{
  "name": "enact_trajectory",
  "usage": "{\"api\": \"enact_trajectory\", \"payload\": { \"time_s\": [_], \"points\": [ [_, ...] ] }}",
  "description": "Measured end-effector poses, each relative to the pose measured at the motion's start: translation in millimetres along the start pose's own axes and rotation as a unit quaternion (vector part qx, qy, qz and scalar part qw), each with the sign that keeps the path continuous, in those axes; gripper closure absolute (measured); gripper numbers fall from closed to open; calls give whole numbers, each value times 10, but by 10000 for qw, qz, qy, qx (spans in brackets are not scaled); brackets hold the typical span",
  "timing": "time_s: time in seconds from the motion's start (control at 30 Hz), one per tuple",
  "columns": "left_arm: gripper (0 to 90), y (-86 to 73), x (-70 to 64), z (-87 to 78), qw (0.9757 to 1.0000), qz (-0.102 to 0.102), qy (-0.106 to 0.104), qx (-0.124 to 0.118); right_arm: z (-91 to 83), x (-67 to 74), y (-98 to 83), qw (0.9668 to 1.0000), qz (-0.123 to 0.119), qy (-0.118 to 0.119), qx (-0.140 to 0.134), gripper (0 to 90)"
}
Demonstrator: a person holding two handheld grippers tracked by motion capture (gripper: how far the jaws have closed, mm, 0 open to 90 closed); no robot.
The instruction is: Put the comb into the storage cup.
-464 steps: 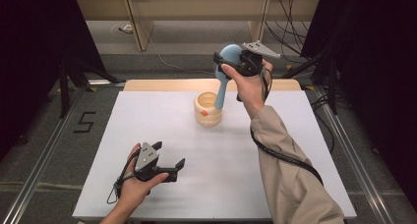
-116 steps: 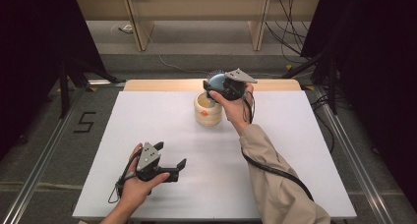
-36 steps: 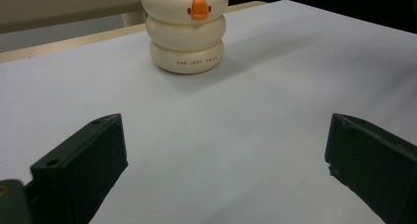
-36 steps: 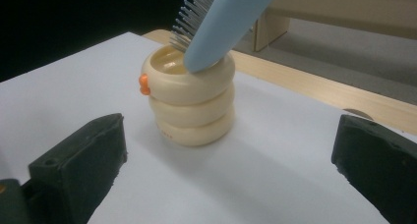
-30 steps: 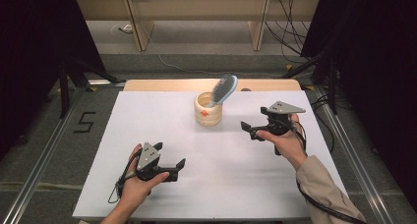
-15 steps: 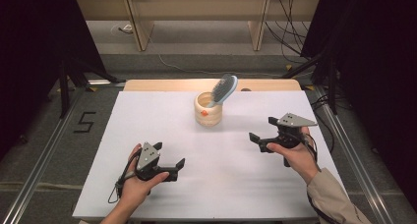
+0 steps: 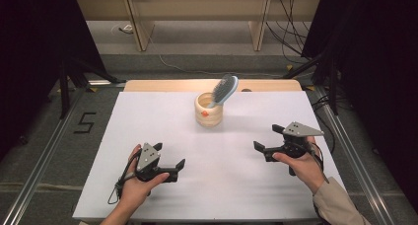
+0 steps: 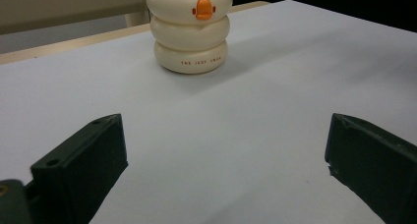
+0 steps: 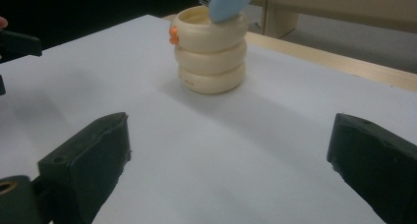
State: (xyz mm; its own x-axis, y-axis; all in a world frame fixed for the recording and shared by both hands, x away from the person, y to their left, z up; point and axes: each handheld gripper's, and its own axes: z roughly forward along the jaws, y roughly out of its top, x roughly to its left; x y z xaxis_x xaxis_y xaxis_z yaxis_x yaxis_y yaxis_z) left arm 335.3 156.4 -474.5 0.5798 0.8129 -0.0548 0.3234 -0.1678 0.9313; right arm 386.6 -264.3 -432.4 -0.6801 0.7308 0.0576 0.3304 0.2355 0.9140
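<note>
A cream ringed holder (image 7: 209, 111) with an orange mark stands at the back middle of the white table (image 7: 148, 116). A blue hairbrush (image 7: 224, 89) stands in it, head up, leaning right. My left gripper (image 7: 170, 156) rests open near the front left, empty, facing the holder (image 8: 191, 32). My right gripper (image 7: 267, 137) hovers open at the right, empty, well clear of the holder (image 9: 211, 52) and the brush handle (image 9: 231, 0). The left gripper (image 8: 223, 150) and the right gripper (image 9: 226, 150) each show wide-apart jaws.
A wooden strip (image 7: 266, 85) runs along the table's far edge. Cables (image 7: 291, 32) and wooden legs (image 7: 140, 22) lie on the floor behind. Metal rails (image 7: 345, 131) flank the table. The left gripper's tip (image 9: 17, 44) shows at the right gripper view's left edge.
The right gripper carried the hairbrush to the holder, left it standing inside, then drew back open to the right and toward the person. The left gripper stayed put.
</note>
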Motion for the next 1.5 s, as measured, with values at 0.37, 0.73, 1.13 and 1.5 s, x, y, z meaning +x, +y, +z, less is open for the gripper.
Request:
{"api": "enact_trajectory", "payload": {
  "time_s": [0.37, 0.73, 1.13, 1.5],
  "points": [
    [17, -2, 3, -1, 10000, 0, 3, 4, -123, 33, -156, 10000, 0, -13, -86, 67],
    [17, -2, 13, -4, 10000, 3, 10, 8, -237, 30, -296, 9999, 96, -55, -77, 77],
    [17, -1, 22, -9, 10000, -3, 29, 0, -345, 54, -407, 9998, 140, -93, -103, 83],
    [17, -6, 25, -2, 10000, 5, 3, 17, -376, 50, -450, 9997, 185, -87, -167, 95]
  ]
}}
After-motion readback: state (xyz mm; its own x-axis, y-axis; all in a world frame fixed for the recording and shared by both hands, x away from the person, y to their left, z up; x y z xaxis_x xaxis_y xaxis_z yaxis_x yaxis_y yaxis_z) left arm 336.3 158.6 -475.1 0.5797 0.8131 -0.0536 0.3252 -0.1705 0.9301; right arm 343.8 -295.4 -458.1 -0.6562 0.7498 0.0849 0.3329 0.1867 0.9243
